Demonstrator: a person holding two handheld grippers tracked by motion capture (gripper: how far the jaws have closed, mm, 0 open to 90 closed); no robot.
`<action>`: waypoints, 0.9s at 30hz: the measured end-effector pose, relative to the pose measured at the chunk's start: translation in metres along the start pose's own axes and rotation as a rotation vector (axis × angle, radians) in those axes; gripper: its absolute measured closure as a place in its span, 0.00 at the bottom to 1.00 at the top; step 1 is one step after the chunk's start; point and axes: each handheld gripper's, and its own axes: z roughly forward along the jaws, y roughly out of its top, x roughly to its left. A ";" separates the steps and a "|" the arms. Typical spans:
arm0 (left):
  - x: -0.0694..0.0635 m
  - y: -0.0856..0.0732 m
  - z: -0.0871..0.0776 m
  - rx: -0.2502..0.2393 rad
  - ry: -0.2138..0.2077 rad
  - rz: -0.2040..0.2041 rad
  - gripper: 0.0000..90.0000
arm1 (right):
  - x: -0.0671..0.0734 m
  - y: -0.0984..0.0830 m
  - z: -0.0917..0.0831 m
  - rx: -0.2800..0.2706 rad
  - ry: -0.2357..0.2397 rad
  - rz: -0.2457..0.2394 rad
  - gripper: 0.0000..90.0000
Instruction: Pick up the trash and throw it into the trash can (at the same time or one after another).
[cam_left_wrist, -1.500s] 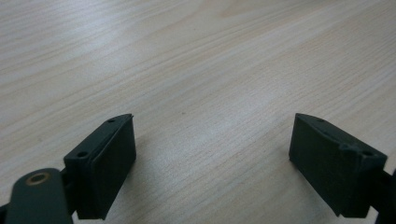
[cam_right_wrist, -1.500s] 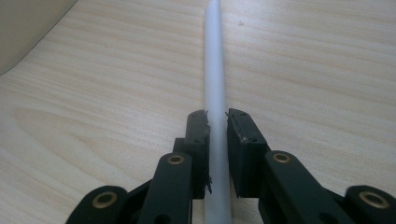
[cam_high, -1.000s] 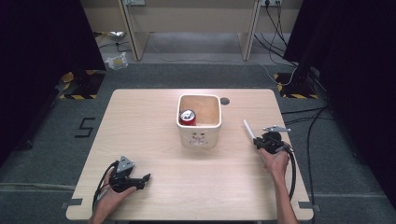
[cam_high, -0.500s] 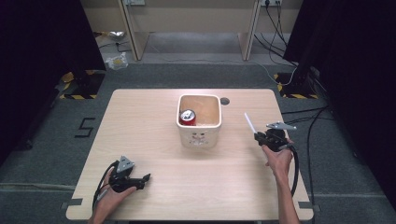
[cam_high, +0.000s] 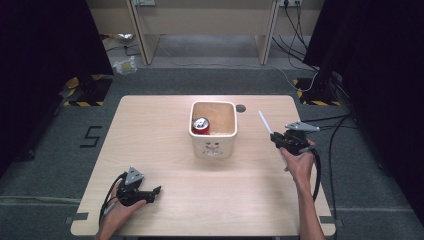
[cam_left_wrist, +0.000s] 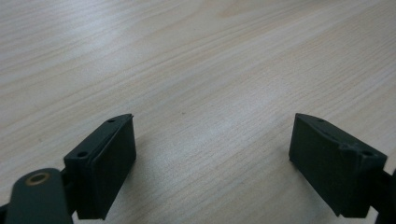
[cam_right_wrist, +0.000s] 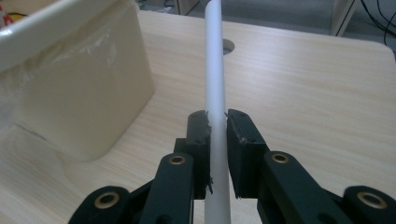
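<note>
Right of cream bin (cam_high: 214, 145), right claw (cam_high: 278, 140) clenched on white tube (cam_high: 265, 122), risen off surface (cam_high: 165, 125); drop into bin likely next. Left claw (cam_high: 152, 192) released, idle.

Lab recording bay, black curtains (cam_high: 45, 60) at both sides, hazard-taped stands (cam_high: 82, 87), loose floor cables (cam_high: 295, 75), grey carpet (cam_high: 45, 165)

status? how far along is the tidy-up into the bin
Done: a red can already sits in the cream bin. In hand: right tool is clamped on a white tube, held off the table beside the bin. Left: tube likely goes in next. Left tool rests open.
</note>
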 end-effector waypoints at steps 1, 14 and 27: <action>0.000 0.000 0.000 0.000 0.000 0.000 0.15 | 0.000 0.003 -0.001 -0.004 0.001 -0.005 0.89; 0.000 0.000 0.000 -0.001 0.000 -0.001 0.15 | 0.013 0.038 -0.009 -0.061 0.053 -0.025 0.89; 0.000 0.000 0.000 0.000 0.000 0.000 0.15 | 0.031 0.071 -0.010 -0.091 0.094 -0.053 0.89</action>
